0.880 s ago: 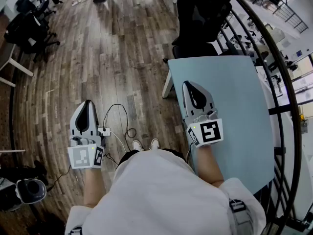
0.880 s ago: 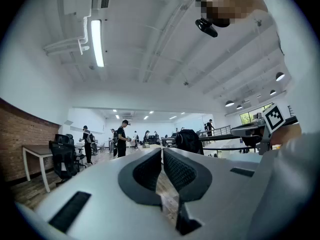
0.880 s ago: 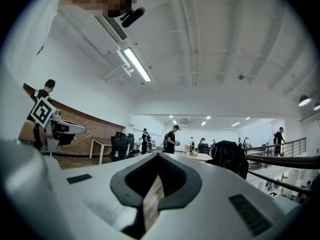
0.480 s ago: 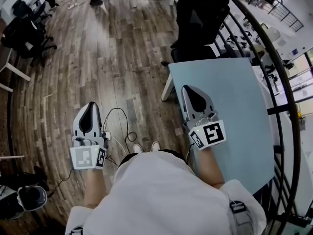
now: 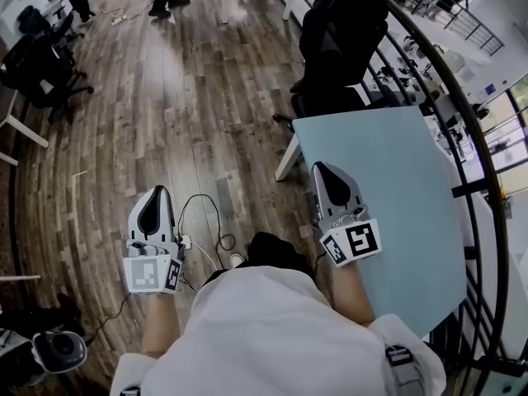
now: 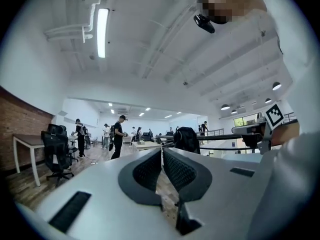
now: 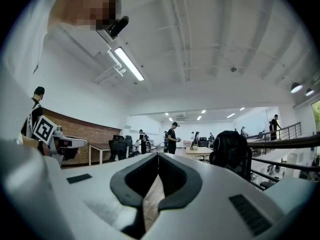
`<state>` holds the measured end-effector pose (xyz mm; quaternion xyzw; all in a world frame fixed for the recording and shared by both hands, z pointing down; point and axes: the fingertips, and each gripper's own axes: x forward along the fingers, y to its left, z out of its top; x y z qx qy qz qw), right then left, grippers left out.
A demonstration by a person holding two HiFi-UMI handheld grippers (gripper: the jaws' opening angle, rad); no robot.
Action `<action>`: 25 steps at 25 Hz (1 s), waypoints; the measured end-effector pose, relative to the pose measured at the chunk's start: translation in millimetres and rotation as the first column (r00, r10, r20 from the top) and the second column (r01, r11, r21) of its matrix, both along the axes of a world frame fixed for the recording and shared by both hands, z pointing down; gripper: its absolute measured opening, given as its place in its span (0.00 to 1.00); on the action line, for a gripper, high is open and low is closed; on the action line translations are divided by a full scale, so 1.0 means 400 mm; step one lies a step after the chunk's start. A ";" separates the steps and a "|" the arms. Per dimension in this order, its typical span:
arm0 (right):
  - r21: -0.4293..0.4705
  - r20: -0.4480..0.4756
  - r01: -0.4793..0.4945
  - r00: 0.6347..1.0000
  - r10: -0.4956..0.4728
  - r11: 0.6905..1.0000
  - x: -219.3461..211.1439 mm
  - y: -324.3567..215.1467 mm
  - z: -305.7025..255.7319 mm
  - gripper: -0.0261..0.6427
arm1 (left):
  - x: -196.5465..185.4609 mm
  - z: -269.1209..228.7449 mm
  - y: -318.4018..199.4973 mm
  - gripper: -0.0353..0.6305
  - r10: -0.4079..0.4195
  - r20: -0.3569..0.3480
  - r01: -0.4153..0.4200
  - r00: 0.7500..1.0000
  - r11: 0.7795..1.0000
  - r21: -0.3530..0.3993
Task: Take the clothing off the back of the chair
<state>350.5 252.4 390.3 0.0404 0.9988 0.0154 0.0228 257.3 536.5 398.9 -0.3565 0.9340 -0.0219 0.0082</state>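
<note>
One chair (image 5: 328, 99), beyond the pale blue table (image 5: 404, 196), is largely hidden by the single piece of black clothing (image 5: 342, 23) draped bulkily over its back. Both tools, the left gripper (image 5: 157, 195) and the right gripper (image 5: 324, 170), are seen closed on nothing, well apart from it.

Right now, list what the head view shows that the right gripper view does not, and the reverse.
Head view only: the cable looped on the floor. Right gripper view only: the ceiling lamp and the brick wall. Both: the black clothing draped over the chair, and the right gripper, its fingers together with nothing between them.
</note>
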 end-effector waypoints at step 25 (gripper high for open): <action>-0.088 0.004 -0.081 0.997 0.081 0.993 -0.741 -0.563 0.057 0.07 | -0.727 -0.025 -0.705 0.10 0.262 -0.039 -0.264 0.964 0.963 -0.060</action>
